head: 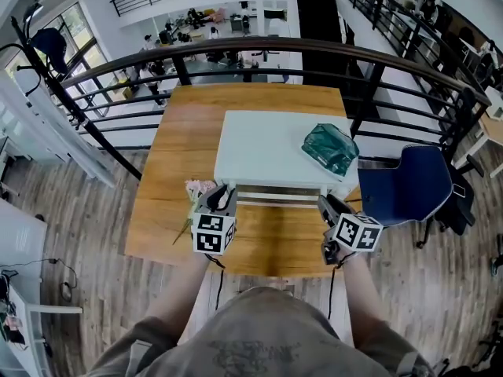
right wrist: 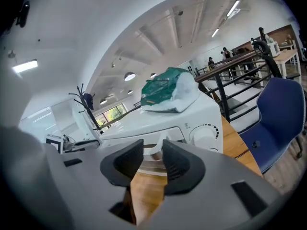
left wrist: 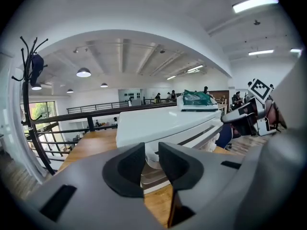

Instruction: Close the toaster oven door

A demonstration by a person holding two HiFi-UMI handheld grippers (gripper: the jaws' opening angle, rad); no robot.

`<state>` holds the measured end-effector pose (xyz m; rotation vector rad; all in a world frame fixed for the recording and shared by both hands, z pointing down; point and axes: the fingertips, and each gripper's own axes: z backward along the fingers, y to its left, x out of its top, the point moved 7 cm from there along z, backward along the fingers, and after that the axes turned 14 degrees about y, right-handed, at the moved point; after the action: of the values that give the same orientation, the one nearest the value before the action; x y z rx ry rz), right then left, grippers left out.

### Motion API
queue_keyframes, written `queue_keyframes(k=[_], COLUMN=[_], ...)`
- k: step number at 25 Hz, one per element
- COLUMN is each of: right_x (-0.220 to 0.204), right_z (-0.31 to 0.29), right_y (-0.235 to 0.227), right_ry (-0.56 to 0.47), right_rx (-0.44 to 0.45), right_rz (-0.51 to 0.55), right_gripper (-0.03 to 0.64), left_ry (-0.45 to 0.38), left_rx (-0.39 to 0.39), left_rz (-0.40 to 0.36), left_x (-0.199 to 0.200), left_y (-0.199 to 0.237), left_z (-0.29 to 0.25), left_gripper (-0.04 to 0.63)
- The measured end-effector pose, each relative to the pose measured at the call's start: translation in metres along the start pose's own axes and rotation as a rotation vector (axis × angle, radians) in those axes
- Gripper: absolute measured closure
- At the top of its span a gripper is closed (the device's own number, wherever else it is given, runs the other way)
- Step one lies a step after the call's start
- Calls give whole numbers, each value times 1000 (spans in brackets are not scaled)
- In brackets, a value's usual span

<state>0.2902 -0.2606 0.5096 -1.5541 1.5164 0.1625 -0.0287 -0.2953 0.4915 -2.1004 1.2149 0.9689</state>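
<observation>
A white toaster oven (head: 267, 148) stands on the wooden table (head: 169, 187) with a green bag (head: 332, 148) on its top. Its door (head: 279, 197) at the near front looks partly lowered; racks show behind it in the right gripper view (right wrist: 149, 166). My left gripper (head: 222, 197) is at the oven's front left corner, jaws a narrow gap apart (left wrist: 151, 150), nothing pressed between them. My right gripper (head: 326, 204) is at the front right corner, below the knob (right wrist: 206, 134), jaws apart (right wrist: 153, 145) and empty.
A pink flower (head: 196, 188) lies on the table just left of my left gripper. A blue chair (head: 409, 187) stands to the right of the table. A black railing (head: 236, 49) curves behind the table, with a coat rack (left wrist: 31, 80) at the left.
</observation>
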Motion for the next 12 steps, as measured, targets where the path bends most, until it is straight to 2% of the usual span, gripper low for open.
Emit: queue_keyframes(k=[4,8,10,12], right_x=[10,35,50,65], right_z=[20,56,76,97], right_y=[29,67,88,108], right_ry=[-35,-133,-207,-286], right_rx=[44,91,110,129], right_rz=[89,188,238,287], right_gripper=[500,539,555,566], left_ry=[-42,-125,-168,-215], left_rx=[-15,-36,-25,16], left_rz=[25,44,4,-70], left_x=[8,34,52,71], left_y=[5,11,14,14], left_z=[20,56,75,95], left_gripper=[497,497,512,531])
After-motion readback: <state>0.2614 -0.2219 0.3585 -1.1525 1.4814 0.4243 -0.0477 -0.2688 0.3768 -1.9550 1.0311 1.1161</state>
